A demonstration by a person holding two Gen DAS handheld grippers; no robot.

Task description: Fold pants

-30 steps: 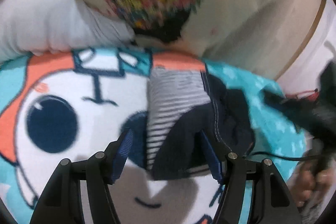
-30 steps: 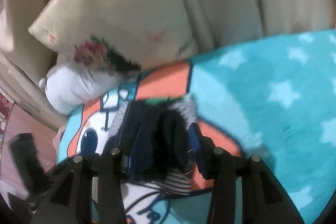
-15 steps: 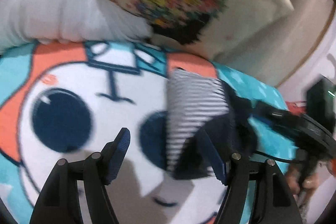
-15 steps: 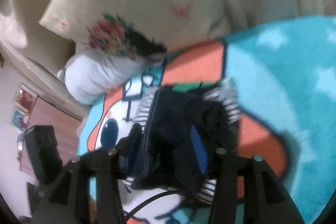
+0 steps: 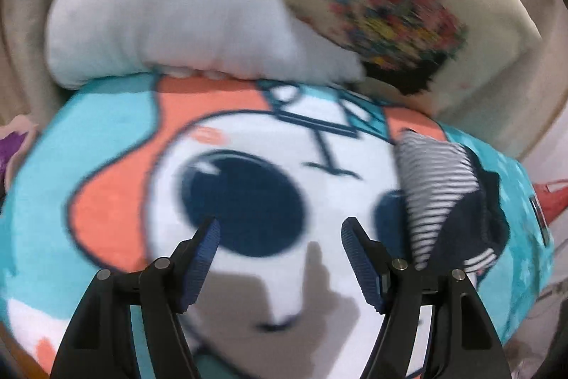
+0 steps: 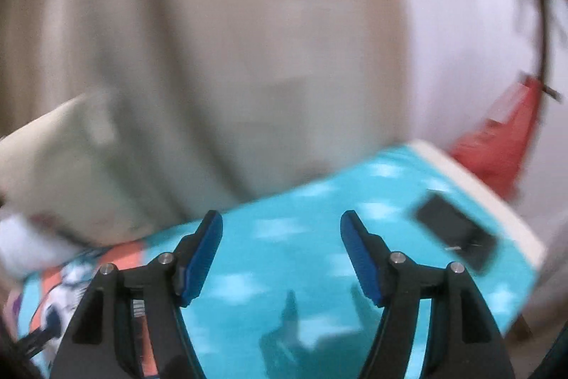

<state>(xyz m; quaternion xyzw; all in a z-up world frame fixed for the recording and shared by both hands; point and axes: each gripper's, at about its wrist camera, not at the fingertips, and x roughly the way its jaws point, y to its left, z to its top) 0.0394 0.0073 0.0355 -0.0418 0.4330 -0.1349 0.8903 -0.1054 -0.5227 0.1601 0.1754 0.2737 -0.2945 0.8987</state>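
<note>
The pants (image 5: 458, 201), dark navy with a grey-and-white striped part, lie in a folded bundle on the cartoon-print blanket (image 5: 248, 187), at the right of the left wrist view. My left gripper (image 5: 280, 229) is open and empty, hovering over the blanket's white face print, left of the pants and apart from them. My right gripper (image 6: 280, 222) is open and empty above the turquoise starred part of the blanket (image 6: 319, 258). The pants do not show in the right wrist view, which is blurred.
A white pillow (image 5: 170, 23) and a cream pillow with a colourful print (image 5: 397, 9) lie behind the blanket. A dark flat phone-like object (image 6: 454, 229) rests near the blanket's right edge. A red object (image 6: 504, 144) stands beyond that edge, before a pale wall.
Both grippers have let go of the pants and drawn away. The left one moved left, leaving the bundle at its right. The right one swung right, so the pants left its view.
</note>
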